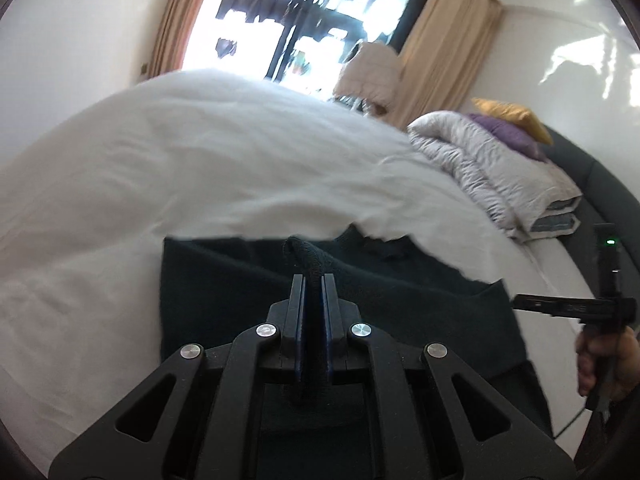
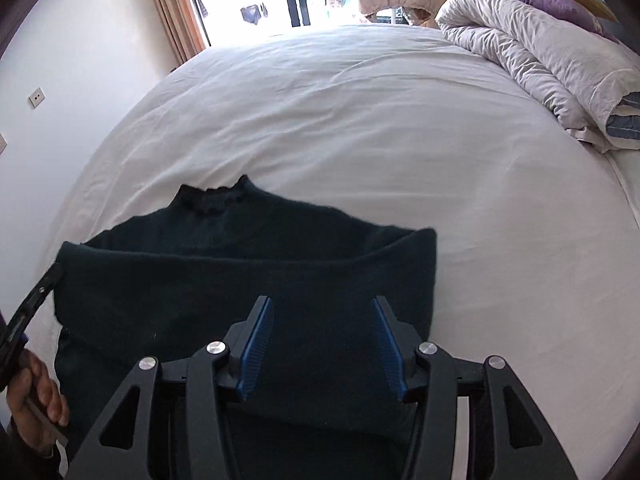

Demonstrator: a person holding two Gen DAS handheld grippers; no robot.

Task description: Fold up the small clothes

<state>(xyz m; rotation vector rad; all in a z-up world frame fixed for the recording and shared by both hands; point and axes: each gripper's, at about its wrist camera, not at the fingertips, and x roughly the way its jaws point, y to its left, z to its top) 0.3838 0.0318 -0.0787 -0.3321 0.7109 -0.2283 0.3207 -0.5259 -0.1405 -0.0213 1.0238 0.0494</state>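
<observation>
A: Left gripper (image 1: pixel 313 280)?
B: Clamped on a fold of the dark teal knit sweater (image 2: pixel 240 264), which lies on the white bedsheet (image 2: pixel 360 120).
A: Right gripper (image 2: pixel 324 312)?
B: Jaws apart above the sweater, nothing between them.

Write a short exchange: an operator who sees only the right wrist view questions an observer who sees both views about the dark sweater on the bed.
Operator: Is the left gripper gripping anything?
Observer: Yes. The left gripper is shut on a pinched ridge of the dark sweater.
Operator: Anything on my own tool that I can't see?
Observer: A green light glows on the body of the right gripper.
</observation>
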